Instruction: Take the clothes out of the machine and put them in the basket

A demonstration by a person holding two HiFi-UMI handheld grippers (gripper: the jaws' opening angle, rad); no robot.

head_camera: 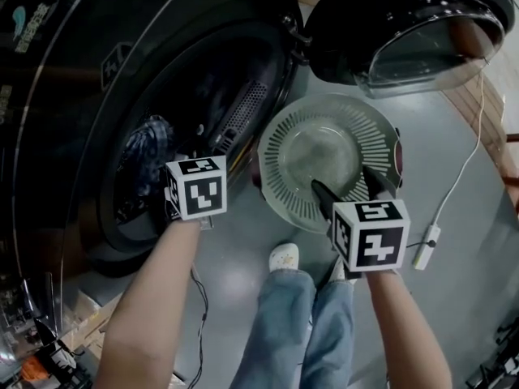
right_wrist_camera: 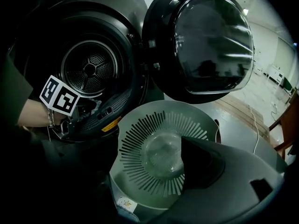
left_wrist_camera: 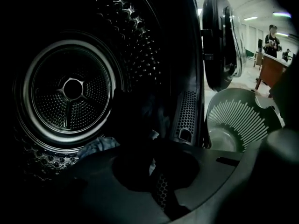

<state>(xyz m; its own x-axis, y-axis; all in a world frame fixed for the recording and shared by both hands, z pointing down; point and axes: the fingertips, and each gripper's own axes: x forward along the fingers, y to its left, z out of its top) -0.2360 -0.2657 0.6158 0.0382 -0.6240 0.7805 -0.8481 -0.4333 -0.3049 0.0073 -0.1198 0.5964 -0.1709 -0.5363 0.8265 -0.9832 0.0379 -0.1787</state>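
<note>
- Left gripper (left_wrist_camera: 154, 169) is pinched shut on the dark clothes (head_camera: 150, 146) at the mouth of the machine (head_camera: 73, 96)
- Right gripper (head_camera: 347, 185) has its jaws wide apart and empty, over the basket (head_camera: 280, 164)
- Basket stands below the open door (head_camera: 405, 23)

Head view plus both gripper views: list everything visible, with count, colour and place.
washing machine: one, dark, left
door: one, dark, swung open, top right
clothes: blue patterned bundle, count unclear, drum mouth
basket: one, grey-green, slotted, empty, on the floor
cable: one, white, floor at right
bystander: one, dark clothing, far background
jeans: blue, bottom centre
shoe: one, white
left gripper: black, shut, at the clothes; grip too dark to confirm
right gripper: black, open, empty, over basket
</note>
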